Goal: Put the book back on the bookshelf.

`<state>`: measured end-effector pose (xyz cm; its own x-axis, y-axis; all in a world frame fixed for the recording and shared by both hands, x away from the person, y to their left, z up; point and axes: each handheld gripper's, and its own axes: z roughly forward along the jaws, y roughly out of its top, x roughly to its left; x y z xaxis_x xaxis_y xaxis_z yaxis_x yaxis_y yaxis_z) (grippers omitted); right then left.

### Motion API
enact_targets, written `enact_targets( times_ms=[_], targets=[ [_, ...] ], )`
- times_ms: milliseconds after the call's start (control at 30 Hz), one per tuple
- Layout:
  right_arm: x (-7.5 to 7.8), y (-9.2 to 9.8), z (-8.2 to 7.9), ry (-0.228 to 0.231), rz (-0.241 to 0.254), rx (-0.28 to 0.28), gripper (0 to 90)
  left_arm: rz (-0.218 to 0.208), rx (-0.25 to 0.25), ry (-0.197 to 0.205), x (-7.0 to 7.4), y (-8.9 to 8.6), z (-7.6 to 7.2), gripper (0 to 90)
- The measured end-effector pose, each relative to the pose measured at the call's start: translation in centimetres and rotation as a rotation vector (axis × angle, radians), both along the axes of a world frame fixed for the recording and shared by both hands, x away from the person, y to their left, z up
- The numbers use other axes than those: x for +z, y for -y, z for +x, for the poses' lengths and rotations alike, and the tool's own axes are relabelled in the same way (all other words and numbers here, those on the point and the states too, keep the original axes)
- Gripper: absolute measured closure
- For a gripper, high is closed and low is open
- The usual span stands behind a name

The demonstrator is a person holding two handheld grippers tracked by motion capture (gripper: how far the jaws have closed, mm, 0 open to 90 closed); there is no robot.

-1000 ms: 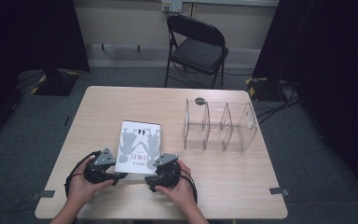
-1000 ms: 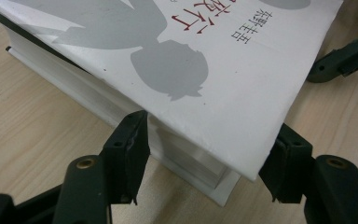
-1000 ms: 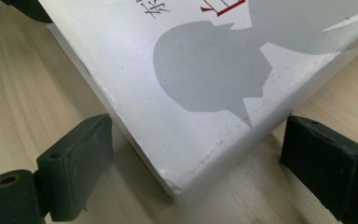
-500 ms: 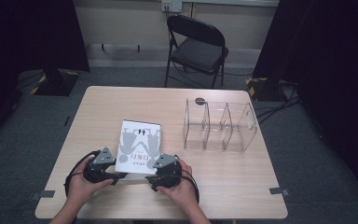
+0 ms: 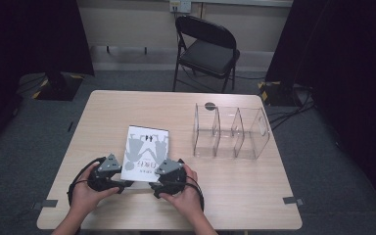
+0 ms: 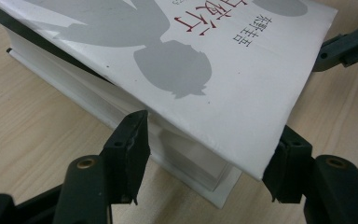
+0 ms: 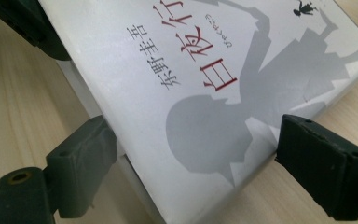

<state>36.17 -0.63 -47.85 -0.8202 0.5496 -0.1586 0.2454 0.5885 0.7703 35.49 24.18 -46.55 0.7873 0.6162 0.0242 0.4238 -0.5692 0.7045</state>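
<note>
Lifting the book (image 5: 145, 153) evenly: left gripper (image 6: 205, 158) fingers clamp its corner, right gripper (image 7: 200, 163) fingers straddle it, contact unclear.

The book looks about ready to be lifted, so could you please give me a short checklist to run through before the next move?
1. Left gripper straddles a near corner of the book: ok.
2. Left pads pressing on the book: cannot tell; one finger sits by the page edge and the cover hides the other contact.
3. Right gripper has the book between its jaws: ok.
4. Right pads clamped: not ok; a gap shows on both sides.
5. Book lies flat on the table: not ok; its near end looks raised.
6. Clear rack stands upright with nothing seen in its slots: ok.
</note>
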Motion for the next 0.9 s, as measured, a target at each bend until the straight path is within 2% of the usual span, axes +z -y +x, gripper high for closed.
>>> enact_targets(
  times_ms=[100, 233, 333, 433, 667, 767, 900],
  targets=[
    [0.2, -0.3, 0.1, -0.003, 0.022, -0.001, 12.8, -0.001, 0.003, 0.001, 0.1, 0.1, 0.0, 39.5],
    [0.2, -1.2, -0.2, 0.035, 0.001, 0.014, 12.8, 0.008, 0.004, 0.001, 0.3, 0.2, 0.0, 39.6],
    [0.1, -2.0, -0.2, 0.078, -0.039, 0.027, 12.8, 0.01, 0.004, -0.004, 0.3, 0.2, 0.0, 39.5],
    [0.1, -2.7, -0.3, 0.099, -0.044, 0.039, 12.9, 0.01, 0.004, -0.003, 0.5, 0.3, 0.1, 39.6],
    [0.3, -3.2, -0.2, 0.101, -0.028, 0.03, 12.9, 0.033, 0.003, -0.004, 1.0, 0.6, 0.1, 39.7],
    [0.2, -3.4, -0.2, 0.114, -0.031, 0.021, 12.7, 0.022, 0.004, 0.001, 1.0, 0.6, 0.1, 39.8],
    [0.1, -3.5, -0.2, 0.12, -0.024, 0.011, 12.3, 0.03, -0.007, -0.005, 1.2, 0.7, 0.1, 40.8]
  ],
)
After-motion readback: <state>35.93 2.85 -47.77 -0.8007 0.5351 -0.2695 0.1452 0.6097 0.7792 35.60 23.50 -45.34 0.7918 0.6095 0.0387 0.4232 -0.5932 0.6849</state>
